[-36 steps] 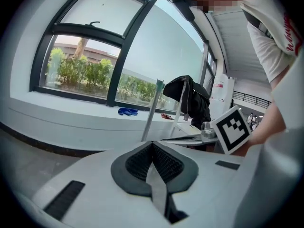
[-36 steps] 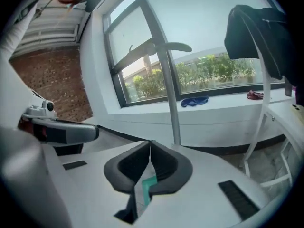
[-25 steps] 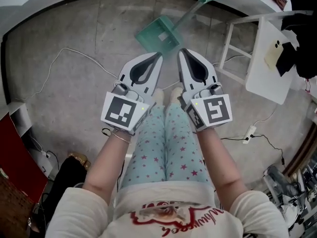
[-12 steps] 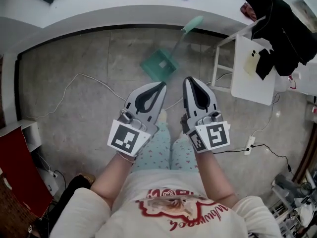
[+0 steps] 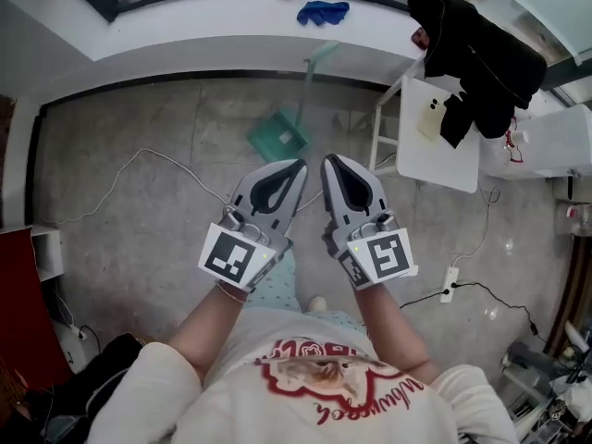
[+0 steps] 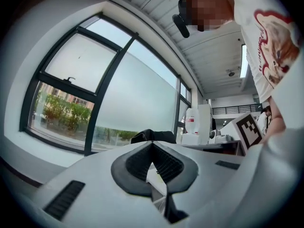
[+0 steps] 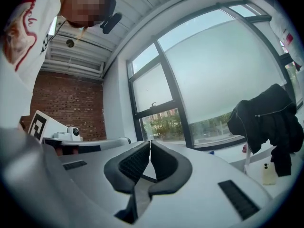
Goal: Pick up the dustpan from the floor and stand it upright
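The teal dustpan has its pan on the concrete floor, and its long handle slopes up against the white window ledge. Both grippers are held level, side by side, well short of it and above the floor. My left gripper is shut and holds nothing; in the left gripper view its pads meet in front of a window. My right gripper is also shut and empty, its pads pressed together. Neither gripper view shows the dustpan.
A white stool-like stand with a black jacket over it is right of the dustpan. A blue cloth lies on the ledge. A white cable runs over the floor at left, a power strip at right.
Both grippers have risen together, still shut and empty. The dustpan now looks smaller and farther below, and the window ledge and jacket have come into the head view.
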`<state>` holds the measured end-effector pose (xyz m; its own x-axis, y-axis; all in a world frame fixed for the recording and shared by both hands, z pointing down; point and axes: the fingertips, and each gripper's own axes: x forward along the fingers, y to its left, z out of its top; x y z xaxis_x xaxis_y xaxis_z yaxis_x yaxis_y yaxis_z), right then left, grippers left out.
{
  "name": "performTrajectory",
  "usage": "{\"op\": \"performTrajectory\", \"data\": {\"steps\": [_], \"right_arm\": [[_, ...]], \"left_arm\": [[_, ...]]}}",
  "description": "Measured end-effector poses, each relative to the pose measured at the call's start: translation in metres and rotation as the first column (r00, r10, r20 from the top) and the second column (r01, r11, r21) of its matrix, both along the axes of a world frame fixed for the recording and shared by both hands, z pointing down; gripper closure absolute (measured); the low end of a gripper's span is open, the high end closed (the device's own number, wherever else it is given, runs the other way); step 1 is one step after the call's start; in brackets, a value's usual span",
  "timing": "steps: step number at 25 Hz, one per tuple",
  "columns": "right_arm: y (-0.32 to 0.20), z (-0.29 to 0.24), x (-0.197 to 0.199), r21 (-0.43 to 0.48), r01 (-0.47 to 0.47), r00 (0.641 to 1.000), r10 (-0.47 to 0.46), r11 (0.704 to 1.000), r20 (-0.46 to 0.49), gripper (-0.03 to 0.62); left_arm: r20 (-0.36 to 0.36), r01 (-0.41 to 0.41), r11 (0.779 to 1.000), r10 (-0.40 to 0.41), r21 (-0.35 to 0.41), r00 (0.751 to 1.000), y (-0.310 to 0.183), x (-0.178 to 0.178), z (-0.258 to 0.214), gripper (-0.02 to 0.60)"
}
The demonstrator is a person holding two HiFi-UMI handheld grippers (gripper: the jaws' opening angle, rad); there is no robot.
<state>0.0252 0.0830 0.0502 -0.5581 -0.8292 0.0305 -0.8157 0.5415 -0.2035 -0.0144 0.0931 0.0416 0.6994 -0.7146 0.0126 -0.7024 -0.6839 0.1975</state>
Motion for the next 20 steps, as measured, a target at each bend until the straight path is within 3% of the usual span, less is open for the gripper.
{"op": "performTrajectory", "data": {"steps": [5, 9, 12, 16, 20], "right_arm": [[0.108, -0.033, 0.032, 0.06, 0.051, 0.999, -0.051, 0.997, 0.007, 0.566], [0.197, -0.05, 0.055, 0.087, 0.103, 0.995, -0.102, 0.991, -0.01, 0.566], [0.232, -0.071, 0.068, 0.119, 0.099, 0.994, -0.104, 0.988, 0.034, 0.566], [0.27, -0.105, 0.079, 0.147, 0.082, 0.992, -0.094, 0.986, 0.079, 0.566], [0.299, -0.123, 0.081, 0.185, 0.101, 0.993, -0.11, 0.977, 0.04, 0.566]], "left_arm": [[-0.006, 0.041, 0.994, -0.04, 0.104, 0.999, 0.097, 0.034, -0.047, 0.578], [0.008, 0.08, 0.988, -0.082, 0.131, 0.997, 0.182, 0.052, -0.073, 0.578], [0.047, 0.061, 0.986, -0.069, 0.153, 0.996, 0.229, 0.063, -0.091, 0.578], [0.009, 0.046, 0.988, -0.048, 0.147, 0.999, 0.273, 0.072, -0.116, 0.578], [-0.036, 0.042, 0.986, -0.037, 0.164, 0.999, 0.295, 0.082, -0.133, 0.578]]}}
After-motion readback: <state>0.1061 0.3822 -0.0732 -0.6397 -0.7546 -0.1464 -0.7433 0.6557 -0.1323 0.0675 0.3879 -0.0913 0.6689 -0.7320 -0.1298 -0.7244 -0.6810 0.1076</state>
